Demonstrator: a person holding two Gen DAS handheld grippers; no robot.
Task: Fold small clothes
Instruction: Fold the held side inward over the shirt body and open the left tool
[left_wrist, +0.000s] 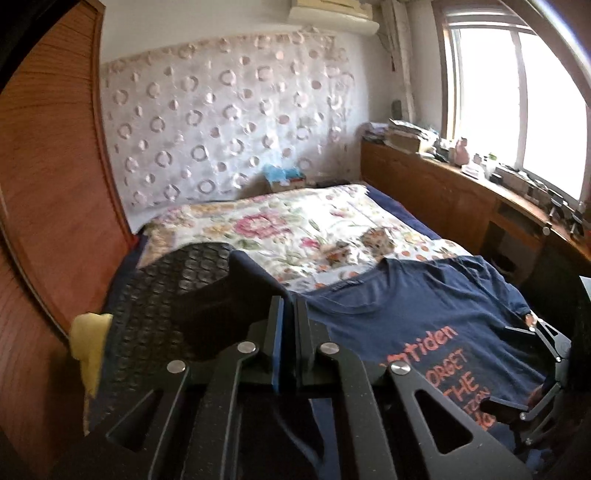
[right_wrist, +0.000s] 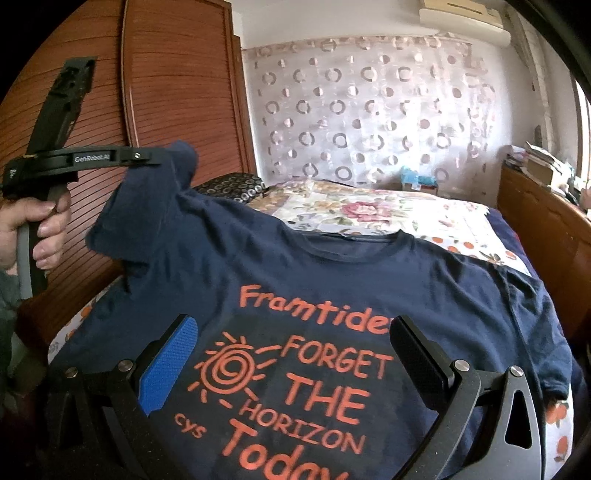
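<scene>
A navy T-shirt (right_wrist: 332, 280) with orange lettering lies face up on the bed, neckline toward the headboard. My left gripper (left_wrist: 290, 310) is shut on its left sleeve (left_wrist: 255, 280). In the right wrist view that left gripper (right_wrist: 155, 157) holds the sleeve (right_wrist: 155, 206) raised above the bed, with a hand (right_wrist: 37, 229) around its handle. My right gripper (right_wrist: 293, 354) hovers open over the printed chest, nothing between its blue pad (right_wrist: 170, 365) and black finger (right_wrist: 417, 354). It also shows at the right edge of the left wrist view, the right gripper (left_wrist: 506, 365) open over the shirt's side.
A floral quilt (left_wrist: 295, 229) covers the bed beyond the shirt. A black cushion with a ring pattern (left_wrist: 166, 295) and a yellow cloth (left_wrist: 88, 343) lie at the left. A wooden wardrobe (right_wrist: 166, 92) stands close on the left, a cluttered wooden ledge (left_wrist: 461, 177) under the window on the right.
</scene>
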